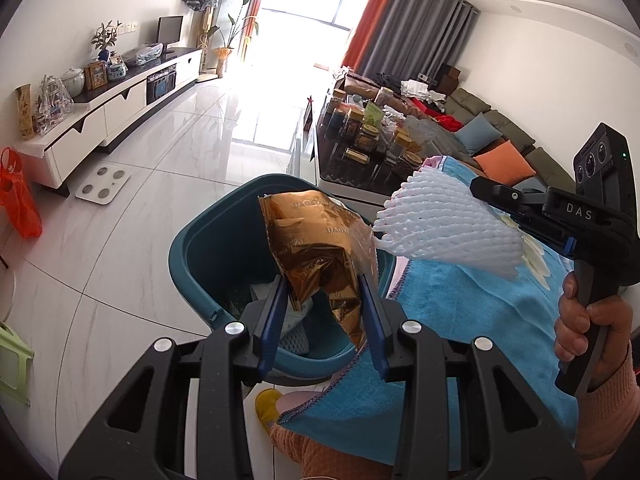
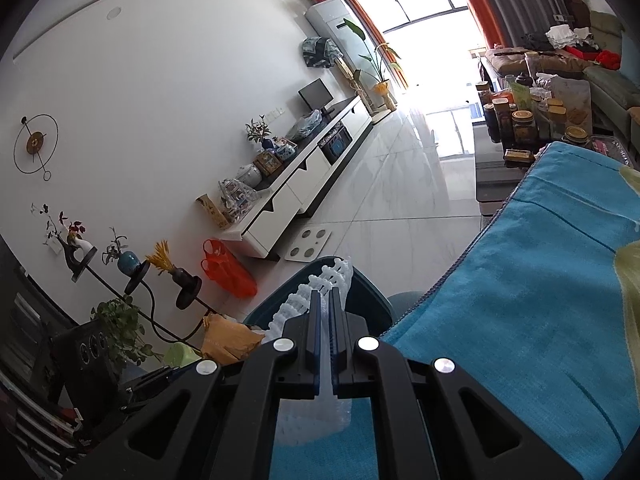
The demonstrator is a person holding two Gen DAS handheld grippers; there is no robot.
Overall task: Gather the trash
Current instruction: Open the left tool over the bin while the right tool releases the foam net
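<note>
My left gripper [image 1: 322, 286] is shut on a crumpled gold foil wrapper [image 1: 316, 240], which it holds just above the open teal bin [image 1: 192, 248]; paper trash lies inside the bin. To the right, my right gripper [image 1: 480, 190] is shut on a white foam fruit net [image 1: 440, 220], which hangs near the bin's right rim. In the right wrist view the right gripper [image 2: 326, 296] pinches the foam net [image 2: 294, 310] over the bin's far rim [image 2: 370, 286]. The gold wrapper [image 2: 228, 340] shows at lower left there.
A blue towel [image 1: 460, 304] drapes a surface right of the bin. Behind stands a dark coffee table [image 1: 344, 176] crowded with jars. A bathroom scale [image 1: 103, 189], an orange plastic bag [image 1: 18, 204] and a yellow slipper [image 1: 268, 404] lie on the tiled floor.
</note>
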